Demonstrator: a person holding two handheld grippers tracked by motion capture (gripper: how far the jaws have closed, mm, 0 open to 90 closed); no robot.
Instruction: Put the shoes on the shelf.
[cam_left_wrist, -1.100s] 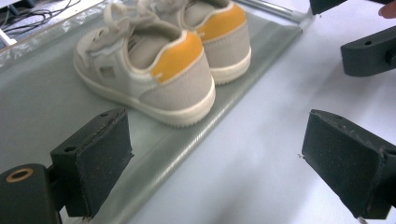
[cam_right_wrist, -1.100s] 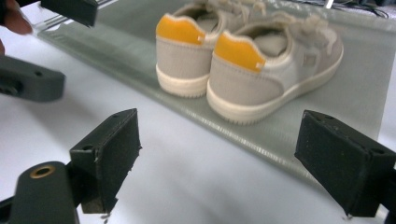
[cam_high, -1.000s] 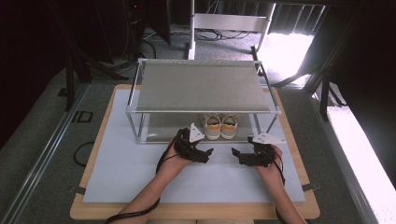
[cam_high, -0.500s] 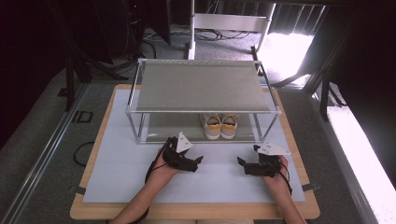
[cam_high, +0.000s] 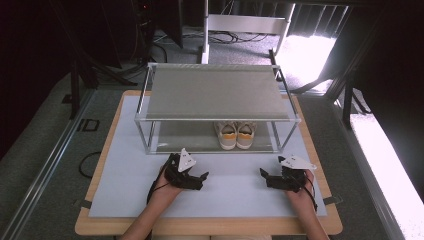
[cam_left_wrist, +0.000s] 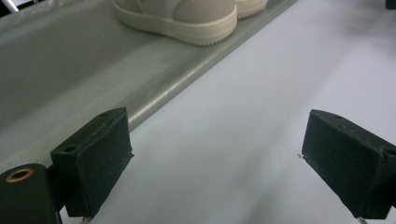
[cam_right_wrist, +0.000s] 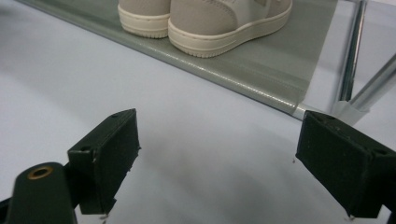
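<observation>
Two shoes (cam_high: 235, 135) on rack (cam_high: 215, 95), left gripper (cam_high: 202, 178) and right gripper (cam_high: 263, 175), jaws apart, empty

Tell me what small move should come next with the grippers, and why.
Probably rest both on the mat. The left gripper and right gripper are open, hold nothing and sit in front of the rack, while the pair of shoes stands side by side on its lower shelf.

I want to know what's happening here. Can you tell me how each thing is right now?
Pair of beige sneakers with yellow heel tabs: side by side on the rack's lower shelf.
Two-shelf metal rack: top shelf bare.
Left tongs: open, holding nothing.
Right tongs: open, holding nothing.
</observation>
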